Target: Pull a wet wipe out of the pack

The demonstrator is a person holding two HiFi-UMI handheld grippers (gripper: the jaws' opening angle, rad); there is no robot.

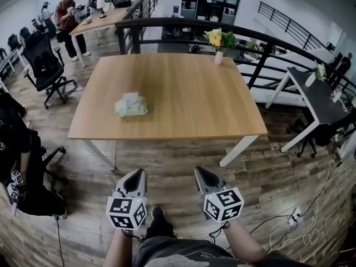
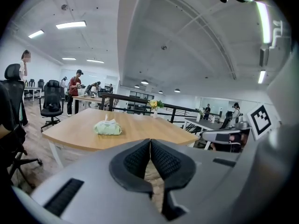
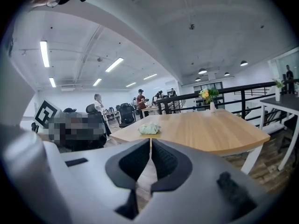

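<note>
A pale green wet wipe pack (image 1: 131, 105) lies on the left half of a wooden table (image 1: 194, 99), with a white wipe sticking up from its top. The pack also shows in the left gripper view (image 2: 108, 127) and in the right gripper view (image 3: 149, 129). Both grippers hang over the floor in front of the table's near edge, well short of the pack. My left gripper (image 1: 137, 174) is shut with nothing in it, its tips meeting (image 2: 150, 141). My right gripper (image 1: 199, 171) is shut and empty too, its tips together (image 3: 151, 141).
A white vase of flowers (image 1: 219, 42) stands at the table's far edge. Black office chairs (image 1: 43, 63) are to the left, a dark table (image 1: 317, 93) to the right, a black railing (image 1: 167, 24) behind. People stand at a far desk. Cables and a power strip (image 1: 293, 220) lie on the floor.
</note>
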